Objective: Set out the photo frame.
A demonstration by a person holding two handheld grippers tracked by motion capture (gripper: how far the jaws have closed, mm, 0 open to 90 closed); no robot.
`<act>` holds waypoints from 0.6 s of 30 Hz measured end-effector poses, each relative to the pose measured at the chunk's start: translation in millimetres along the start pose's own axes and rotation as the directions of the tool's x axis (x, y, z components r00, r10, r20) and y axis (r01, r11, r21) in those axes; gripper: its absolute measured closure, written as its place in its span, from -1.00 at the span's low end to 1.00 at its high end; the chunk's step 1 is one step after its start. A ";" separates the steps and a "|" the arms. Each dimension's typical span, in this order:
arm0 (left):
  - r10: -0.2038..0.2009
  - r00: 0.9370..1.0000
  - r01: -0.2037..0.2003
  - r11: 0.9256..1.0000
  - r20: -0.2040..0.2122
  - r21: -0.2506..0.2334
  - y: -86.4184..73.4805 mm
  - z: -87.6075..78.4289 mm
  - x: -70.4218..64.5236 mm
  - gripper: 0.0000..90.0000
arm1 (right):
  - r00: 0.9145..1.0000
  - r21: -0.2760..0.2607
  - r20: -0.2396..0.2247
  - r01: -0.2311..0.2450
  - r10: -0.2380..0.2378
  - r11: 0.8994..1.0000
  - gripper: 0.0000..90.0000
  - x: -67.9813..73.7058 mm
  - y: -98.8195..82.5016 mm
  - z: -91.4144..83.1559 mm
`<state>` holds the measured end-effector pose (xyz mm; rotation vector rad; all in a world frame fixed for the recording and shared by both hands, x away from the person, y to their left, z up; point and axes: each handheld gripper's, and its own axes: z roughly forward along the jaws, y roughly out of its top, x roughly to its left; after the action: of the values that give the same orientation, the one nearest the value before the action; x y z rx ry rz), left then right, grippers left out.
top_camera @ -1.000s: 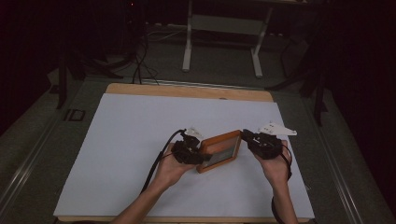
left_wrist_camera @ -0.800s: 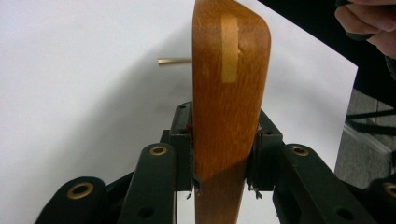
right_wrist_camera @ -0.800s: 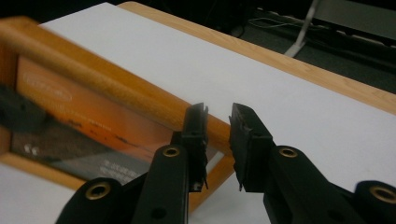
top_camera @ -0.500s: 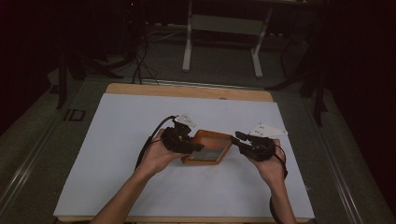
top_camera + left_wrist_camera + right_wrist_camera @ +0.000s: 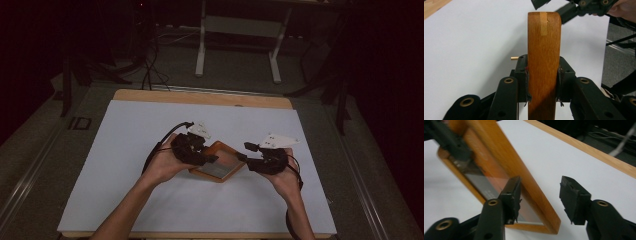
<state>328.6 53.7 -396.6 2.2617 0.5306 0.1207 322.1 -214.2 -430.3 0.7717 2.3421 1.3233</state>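
Wooden frame (image 5: 218, 162): edge clamped in left gripper (image 5: 543, 75) fingers. Right gripper (image 5: 540, 200), fingers just opened, pads off the wood; frame corner lies between them, long rail slanting away.

White sheet (image 5: 125, 150) covers most of the wooden counter (image 5: 200, 96), bare wood showing along the far edge. A tiny wooden peg (image 5: 514, 58) lies on the sheet. Behind the counter there's a white stand (image 5: 237, 30) and some cables (image 5: 150, 75) on the grey floor (image 5: 240, 75).

Dim room — white-covered wooden table (image 5: 150, 130), grey floor (image 5: 240, 70), white metal stand (image 5: 237, 30) behind.
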 end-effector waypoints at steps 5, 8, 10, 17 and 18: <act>0.048 0.999 -0.048 0.999 0.019 -0.006 -0.5 -2.4 -1.8 0.53 | 0.996 -0.009 -0.085 0.030 -0.030 1.000 -0.02 4.3 1.9 0.9; 0.067 0.997 -0.067 0.998 0.028 -0.012 -0.3 -2.2 -3.0 0.53 | 0.990 0.003 -0.135 0.051 -0.050 0.999 -0.11 7.9 2.4 4.2; 0.087 0.996 -0.087 0.996 0.034 -0.010 0.4 -2.0 -3.9 0.53 | 0.988 0.006 -0.139 0.066 -0.064 0.998 -0.19 10.2 2.9 6.9; 0.169 0.984 -0.168 0.986 0.065 -0.008 5.5 0.5 -13.2 0.53 | 0.977 -0.009 -0.184 0.104 -0.104 0.995 -0.32 16.6 3.3 16.0; 0.179 0.982 -0.179 0.984 0.067 -0.009 6.0 1.0 -14.1 0.53 | 0.975 -0.008 -0.193 0.112 -0.111 0.994 -0.32 18.1 3.2 17.8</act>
<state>318.1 43.6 -391.8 2.2990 0.2905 0.1352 318.2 -189.8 -437.0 0.5239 2.4960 1.4014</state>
